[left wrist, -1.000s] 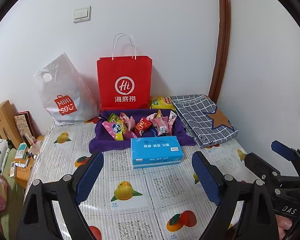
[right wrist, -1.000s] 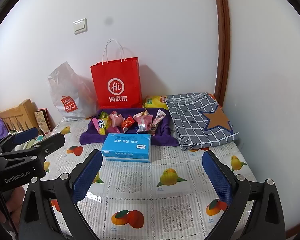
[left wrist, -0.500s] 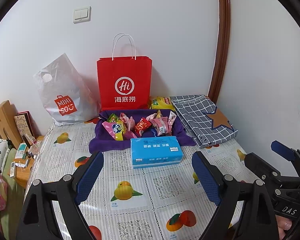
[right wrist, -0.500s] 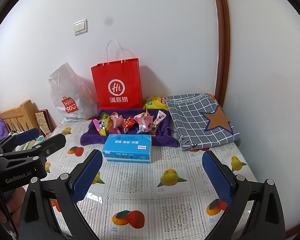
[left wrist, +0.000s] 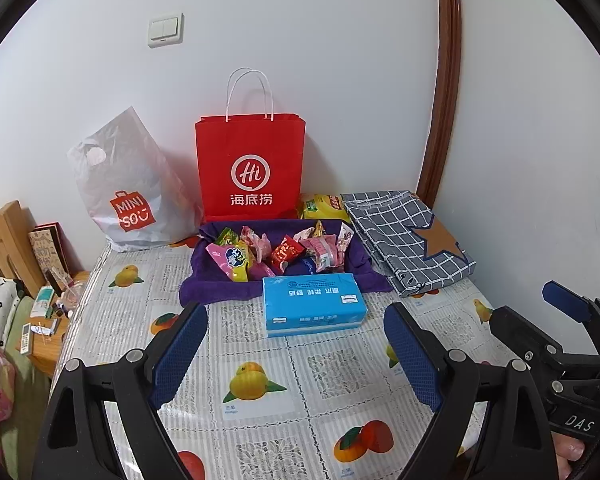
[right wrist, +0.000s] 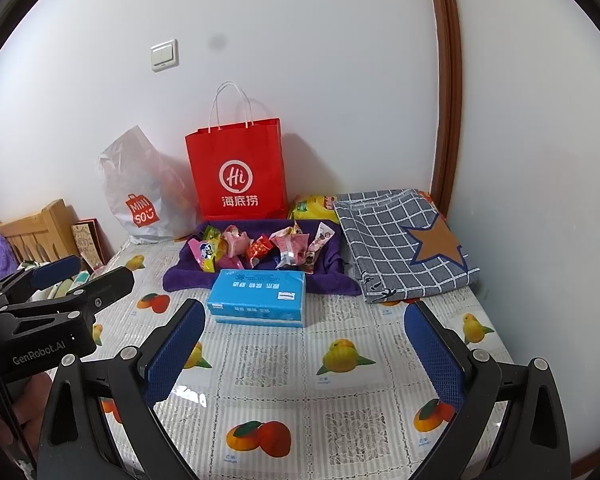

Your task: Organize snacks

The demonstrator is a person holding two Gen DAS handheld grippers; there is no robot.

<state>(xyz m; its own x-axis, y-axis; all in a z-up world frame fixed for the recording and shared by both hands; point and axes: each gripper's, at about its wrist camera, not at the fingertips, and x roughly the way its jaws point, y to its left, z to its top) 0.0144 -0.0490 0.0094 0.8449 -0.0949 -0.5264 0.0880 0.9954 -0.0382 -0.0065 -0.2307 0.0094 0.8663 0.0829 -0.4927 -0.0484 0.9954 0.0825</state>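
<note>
Both grippers spread wide and empty above the near part of the table.

The left gripper and right gripper hold nothing, their blue textured pads apart, touching nothing. The crinkly wrapped snacks lie piled on a purple cloth toward the table's far edge, a blue tissue pack just in front. The glossy fruit-print tablecloth lies bare along the near edge. A red paper bag stands at the wall; folded checked fabric fills the far right corner.
</note>
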